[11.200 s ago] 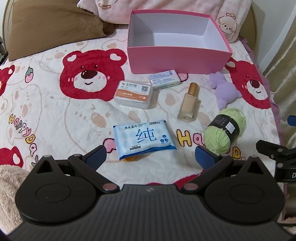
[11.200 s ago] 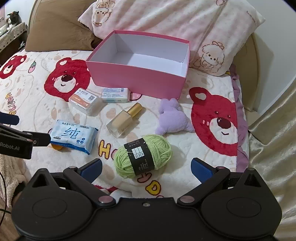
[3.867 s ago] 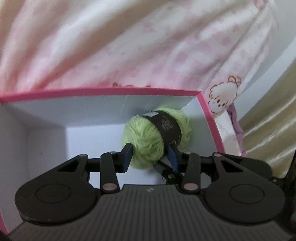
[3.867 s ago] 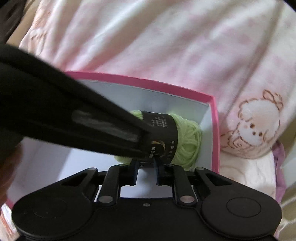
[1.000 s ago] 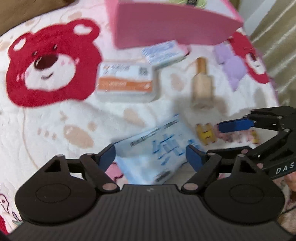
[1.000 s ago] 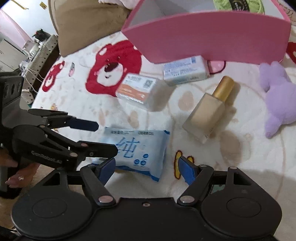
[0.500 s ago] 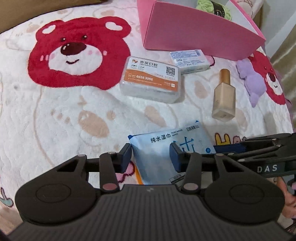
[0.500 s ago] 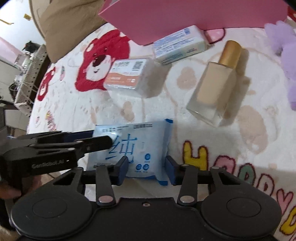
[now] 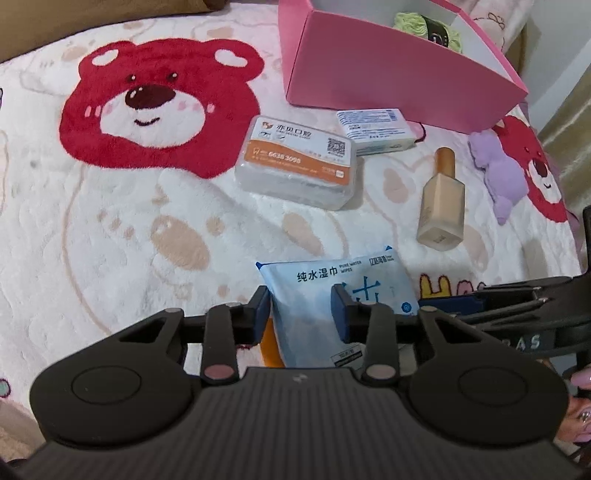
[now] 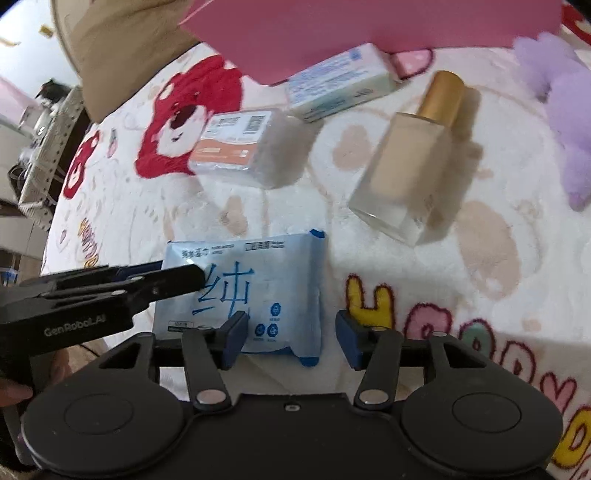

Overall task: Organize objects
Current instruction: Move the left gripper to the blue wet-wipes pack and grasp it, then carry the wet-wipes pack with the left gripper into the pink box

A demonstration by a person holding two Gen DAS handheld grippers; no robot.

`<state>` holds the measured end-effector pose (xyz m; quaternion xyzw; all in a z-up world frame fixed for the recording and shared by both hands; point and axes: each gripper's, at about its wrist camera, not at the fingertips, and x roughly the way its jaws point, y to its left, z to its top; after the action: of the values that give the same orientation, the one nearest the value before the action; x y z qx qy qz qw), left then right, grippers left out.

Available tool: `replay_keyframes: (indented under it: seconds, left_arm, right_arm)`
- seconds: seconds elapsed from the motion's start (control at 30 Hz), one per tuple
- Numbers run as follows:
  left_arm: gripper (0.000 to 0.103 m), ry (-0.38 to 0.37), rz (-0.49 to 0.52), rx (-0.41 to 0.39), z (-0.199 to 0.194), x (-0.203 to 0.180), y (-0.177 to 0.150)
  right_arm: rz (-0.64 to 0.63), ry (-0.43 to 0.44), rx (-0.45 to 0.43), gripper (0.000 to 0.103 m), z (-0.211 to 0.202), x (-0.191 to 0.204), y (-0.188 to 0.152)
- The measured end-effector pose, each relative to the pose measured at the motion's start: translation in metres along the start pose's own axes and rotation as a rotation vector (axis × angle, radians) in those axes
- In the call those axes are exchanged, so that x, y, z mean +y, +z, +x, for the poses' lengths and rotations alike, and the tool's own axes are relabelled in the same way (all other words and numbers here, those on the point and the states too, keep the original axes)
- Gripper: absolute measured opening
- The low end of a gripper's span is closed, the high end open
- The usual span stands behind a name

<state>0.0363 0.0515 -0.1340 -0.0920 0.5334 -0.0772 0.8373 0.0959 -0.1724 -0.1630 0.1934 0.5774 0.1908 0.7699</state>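
Through the left wrist camera we see our left gripper clamped on the near left part of the blue wet-wipes pack, its blue pads pressing the pack's left edge and its printed face. The pack lies flat on the bear-print blanket, long axis running away from us toward the pink box. Only this view shows inside the box: a green yarn ball sits at its far right corner. Between pack and box lie an orange-labelled floss-pick box, a small white-and-blue carton, a foundation bottle (gold cap pointing at the box) and a purple plush toy.

The right wrist camera is blurred, but it alone shows our right gripper with fingers apart, straddling the pack's near right corner; we cannot tell whether a pad touches it. From here the left gripper comes in from the left, closed onto the pack.
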Motion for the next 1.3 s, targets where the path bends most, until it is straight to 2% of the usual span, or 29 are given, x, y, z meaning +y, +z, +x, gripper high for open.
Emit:
replay_keyframes:
  seconds: [0.1, 0.2, 0.33, 0.47, 0.67, 0.8, 1.0, 1.13, 1.2, 1.3]
  left_arm:
    - [0.033, -0.019, -0.013, -0.011, -0.005, -0.002, 0.002]
    - [0.033, -0.065, -0.036, -0.025, -0.012, -0.003, 0.004]
    - [0.033, -0.087, -0.042, -0.050, -0.026, -0.010, 0.008]
    - [0.033, -0.136, -0.025, -0.088, -0.043, -0.023, 0.017]
    - [0.034, -0.203, -0.009, -0.148, -0.071, -0.046, 0.037]
    - [0.034, -0.257, 0.001, -0.196, -0.091, -0.061, 0.060]
    - [0.034, -0.346, -0.007, -0.243, -0.113, -0.083, 0.101]
    - [0.034, -0.359, 0.012, -0.293, -0.122, -0.103, 0.131]
    - [0.035, -0.344, 0.028, -0.314, -0.123, -0.113, 0.149]
    - [0.035, -0.329, 0.019, -0.311, -0.115, -0.123, 0.178]
  right_arm:
    - [0.041, 0.052, 0.002, 0.045, -0.001, -0.004, 0.000]
    - [0.031, 0.065, -0.026, 0.044, -0.013, 0.001, -0.002]
    - [-0.032, 0.017, -0.073, 0.047, -0.035, 0.018, 0.000]
    - [-0.129, -0.076, -0.158, 0.052, -0.064, 0.035, 0.005]
    - [-0.232, -0.167, -0.289, 0.057, -0.114, 0.053, 0.016]
    - [-0.267, -0.197, -0.343, 0.058, -0.144, 0.057, 0.030]
    - [-0.394, -0.288, -0.408, 0.055, -0.185, 0.063, 0.051]
    - [-0.405, -0.326, -0.429, 0.051, -0.209, 0.062, 0.075]
    - [-0.433, -0.356, -0.418, 0.045, -0.214, 0.062, 0.092]
    - [-0.437, -0.383, -0.394, 0.040, -0.214, 0.059, 0.124]
